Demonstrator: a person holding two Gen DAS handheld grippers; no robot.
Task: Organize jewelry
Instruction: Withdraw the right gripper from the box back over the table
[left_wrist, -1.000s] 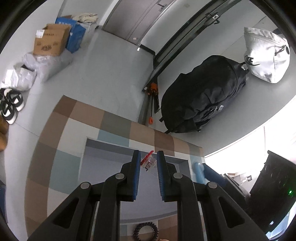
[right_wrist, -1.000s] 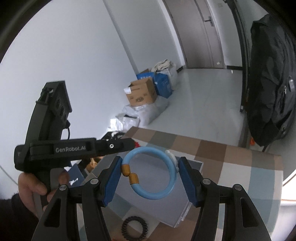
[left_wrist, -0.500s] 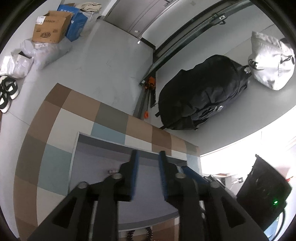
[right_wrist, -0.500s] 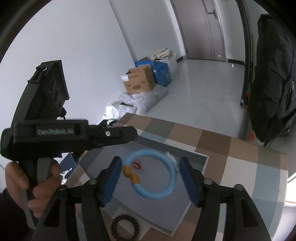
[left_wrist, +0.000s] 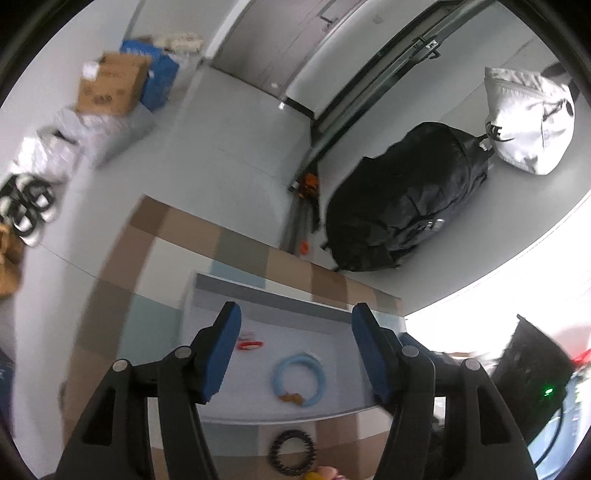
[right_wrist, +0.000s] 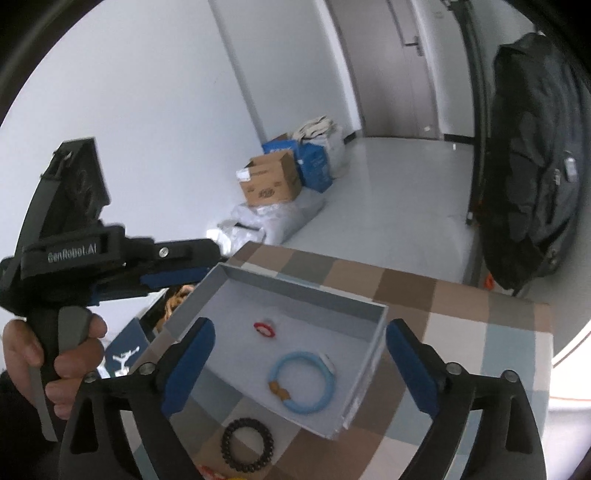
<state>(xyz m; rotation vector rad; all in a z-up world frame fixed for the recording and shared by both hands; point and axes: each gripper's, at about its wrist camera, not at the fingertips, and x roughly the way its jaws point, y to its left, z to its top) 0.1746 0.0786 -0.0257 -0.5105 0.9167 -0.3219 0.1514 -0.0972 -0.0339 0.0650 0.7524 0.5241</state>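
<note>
A grey open box (right_wrist: 332, 291) stands on the checked table; it also shows in the left wrist view (left_wrist: 266, 291). Inside lie a light blue bangle with amber beads (right_wrist: 302, 382) (left_wrist: 298, 380) and a small red jewelry piece (right_wrist: 265, 328) (left_wrist: 250, 344). A black beaded bracelet (right_wrist: 246, 449) (left_wrist: 292, 451) lies on the table in front of the box. My left gripper (left_wrist: 295, 350) is open and empty above the box's near side; it also shows at the left of the right wrist view (right_wrist: 173, 273). My right gripper (right_wrist: 299, 365) is open and empty above the box.
The checked tabletop (right_wrist: 461, 295) ends near a black backpack (left_wrist: 402, 199) and a white bag (left_wrist: 528, 122) against the wall. Cardboard and blue boxes (right_wrist: 284, 177) and plastic bags sit on the floor. A yellow and red item (right_wrist: 218, 474) lies at the table's near edge.
Both grippers opened. The red piece dropped from the left gripper into the box, and the blue bangle dropped from the right gripper into the box. Both grippers rose slightly.
</note>
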